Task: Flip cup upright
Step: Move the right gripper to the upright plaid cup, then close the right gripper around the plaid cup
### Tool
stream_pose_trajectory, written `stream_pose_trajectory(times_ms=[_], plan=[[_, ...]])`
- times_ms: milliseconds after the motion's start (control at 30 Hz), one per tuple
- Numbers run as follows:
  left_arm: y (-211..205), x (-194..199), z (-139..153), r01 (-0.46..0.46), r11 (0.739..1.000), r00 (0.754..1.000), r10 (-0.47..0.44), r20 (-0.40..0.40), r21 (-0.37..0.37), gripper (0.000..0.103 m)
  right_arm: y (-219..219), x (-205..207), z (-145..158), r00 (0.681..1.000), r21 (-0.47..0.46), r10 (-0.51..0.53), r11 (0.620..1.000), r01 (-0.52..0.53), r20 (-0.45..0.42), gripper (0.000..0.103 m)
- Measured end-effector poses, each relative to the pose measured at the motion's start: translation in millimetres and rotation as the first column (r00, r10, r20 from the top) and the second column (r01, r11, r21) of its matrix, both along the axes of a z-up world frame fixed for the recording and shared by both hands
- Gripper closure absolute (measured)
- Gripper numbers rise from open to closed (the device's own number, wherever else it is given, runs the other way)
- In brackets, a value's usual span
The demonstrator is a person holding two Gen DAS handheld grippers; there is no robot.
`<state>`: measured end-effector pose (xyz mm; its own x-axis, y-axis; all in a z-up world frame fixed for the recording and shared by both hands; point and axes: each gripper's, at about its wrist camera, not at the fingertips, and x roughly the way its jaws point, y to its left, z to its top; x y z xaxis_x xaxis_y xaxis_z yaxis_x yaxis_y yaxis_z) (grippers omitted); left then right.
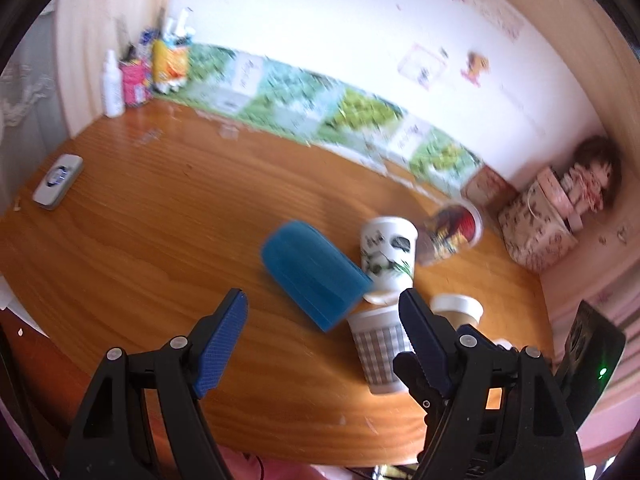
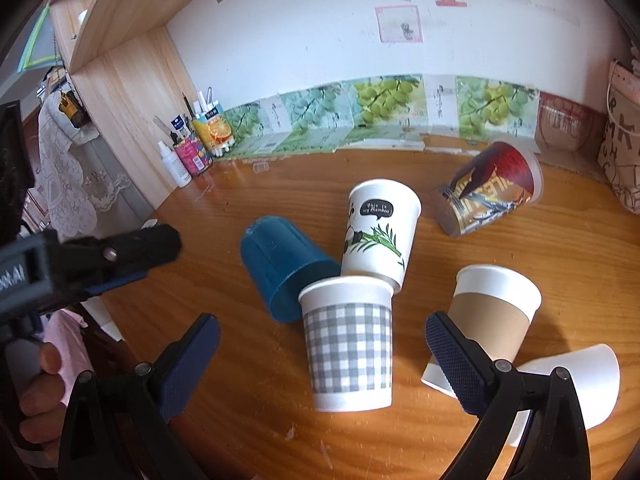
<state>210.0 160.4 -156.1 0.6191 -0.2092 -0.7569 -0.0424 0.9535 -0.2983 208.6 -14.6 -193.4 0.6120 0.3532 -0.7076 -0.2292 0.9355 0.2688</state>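
Lying on its side on the wooden table [image 2: 248, 368], the blue ribbed plastic cup [image 1: 312, 274] sits at twelve o'clock of your left gripper [image 1: 322, 300], long axis running ten-to-four; both it and the right gripper [image 2: 322, 330] gape wide, empty. Left is nearer.

Bright daylight, left view blurred, fisheye-warped edges
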Motion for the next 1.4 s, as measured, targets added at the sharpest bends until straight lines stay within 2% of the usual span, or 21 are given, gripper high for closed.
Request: stream_pose_trajectory(times_ms=[167, 267, 433, 667, 933, 1133, 1333, 1400], plan=[[16, -7, -3, -0.028, 0.999, 0.999, 0.027, 0.047, 0.018, 0.022, 17, -1, -10, 0.997, -0.073, 0.008, 0.997, -0.003, 0.071, 0.0], [25, -12, -6, -0.042, 0.999, 0.996, 0.041, 0.074, 0.02, 0.022, 24, -1, -13, 0.996, -0.081, 0.009, 0.997, -0.002, 0.091, 0.0], [32, -19, -10, -0.06, 0.995, 0.993, 0.052, 0.106, 0.076, 0.022, 37, 3, -20, 0.996, -0.085, 0.014, 0.996, -0.006, 0.091, 0.0], [45, -15, -22, -0.037, 0.999, 0.999, 0.035, 0.042, 0.04, 0.022, 55, 9, -30, 0.995, -0.162, 0.044, 0.986, -0.03, 0.088, 0.0], [40, -8, -33, 0.022, 0.998, 1.0, -0.021, -0.005, 0.052, 0.022, 55, 20, -42, 0.999, -0.189, 0.024, 0.982, -0.016, 0.037, 0.005], [32, -6, -35, 0.057, 0.997, 0.998, -0.057, -0.012, 0.051, 0.022, 51, 28, -47, 1.0, -0.184, 0.021, 0.983, -0.017, 0.019, 0.011], [27, -5, -36, 0.061, 0.996, 0.998, -0.06, -0.023, 0.065, 0.022, 50, 31, -52, 0.999, -0.193, 0.041, 0.98, -0.038, 0.009, 0.022], [26, -5, -36, 0.06, 0.996, 0.998, -0.059, -0.023, 0.066, 0.022, 49, 31, -53, 0.999, -0.189, 0.048, 0.981, -0.046, 0.01, 0.023]])
